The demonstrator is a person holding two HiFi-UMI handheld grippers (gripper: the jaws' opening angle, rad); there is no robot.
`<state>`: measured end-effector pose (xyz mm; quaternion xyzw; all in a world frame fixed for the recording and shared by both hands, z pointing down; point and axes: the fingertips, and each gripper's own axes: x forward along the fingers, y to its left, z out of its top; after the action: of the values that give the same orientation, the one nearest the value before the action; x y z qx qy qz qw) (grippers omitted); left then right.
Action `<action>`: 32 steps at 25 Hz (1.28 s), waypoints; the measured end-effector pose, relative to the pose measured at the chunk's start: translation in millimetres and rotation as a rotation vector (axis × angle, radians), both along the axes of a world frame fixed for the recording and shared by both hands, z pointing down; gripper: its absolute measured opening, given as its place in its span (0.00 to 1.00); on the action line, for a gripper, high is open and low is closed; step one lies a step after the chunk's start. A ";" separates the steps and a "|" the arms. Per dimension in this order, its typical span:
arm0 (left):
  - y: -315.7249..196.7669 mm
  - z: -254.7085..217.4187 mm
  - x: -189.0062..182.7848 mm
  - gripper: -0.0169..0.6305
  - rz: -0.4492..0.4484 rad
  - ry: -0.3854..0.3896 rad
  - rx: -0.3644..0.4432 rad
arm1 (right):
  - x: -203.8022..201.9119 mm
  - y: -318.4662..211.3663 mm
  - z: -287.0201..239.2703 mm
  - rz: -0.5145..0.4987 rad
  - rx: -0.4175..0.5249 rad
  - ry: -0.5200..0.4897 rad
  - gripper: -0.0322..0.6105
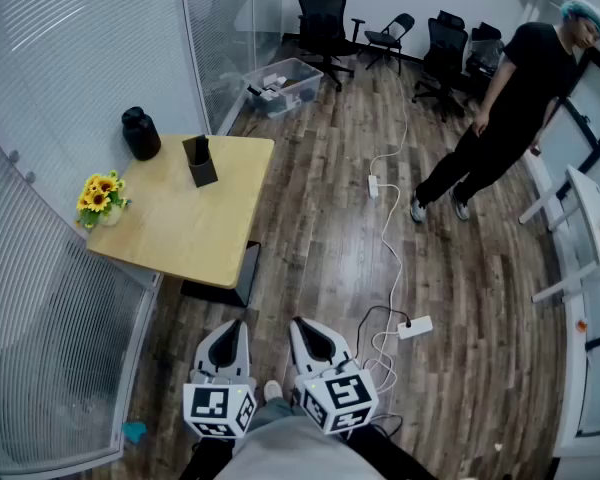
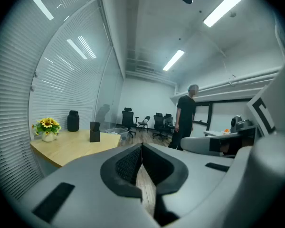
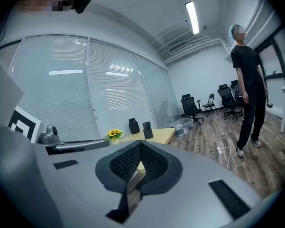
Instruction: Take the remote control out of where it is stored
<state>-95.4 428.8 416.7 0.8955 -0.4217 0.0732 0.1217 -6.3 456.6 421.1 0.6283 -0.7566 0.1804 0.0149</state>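
Two claws sit low in the head view, side by side and pointing forward and slightly down. The left claw has its jaws together with nothing between the pads, and the left gripper view confirms this. The right claw is just beside it, its jaws also meeting at the tips and empty.

- The bench lies ahead of both claws and off to their left, well apart from them. No contact yet.
- Farthest left of the claws on the bench are the sunflowers. A black jar comes next, toward the bench's far edge.
- Right of the jar is a black holder, standing upright near the bench's far right part. It also shows left of the left claw's line and almost straight ahead of the right claw.
- A slim dark piece stands on end in the holder. It is judged to be the remote control, though it is too small to confirm. Its long axis is vertical, so the pull would be straight up and out.
- The left claw is on the bench side and is judged the nearer of the two, though only slightly. Either claw must open before closing on the piece.
- On the floor ahead and right of the right claw, a white cable trails. Farther right a person is standing.

No brand or legible writing shows anywhere. The only print is the square markers on the cubes.
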 end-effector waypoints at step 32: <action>-24.9 4.7 -7.6 0.04 0.029 -0.014 -0.030 | -2.3 -31.2 -1.7 0.008 0.011 0.015 0.06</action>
<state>-103.0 403.9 421.4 0.8991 -0.4084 0.0873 0.1310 -8.6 425.4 419.5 0.6329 -0.7548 0.1715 0.0163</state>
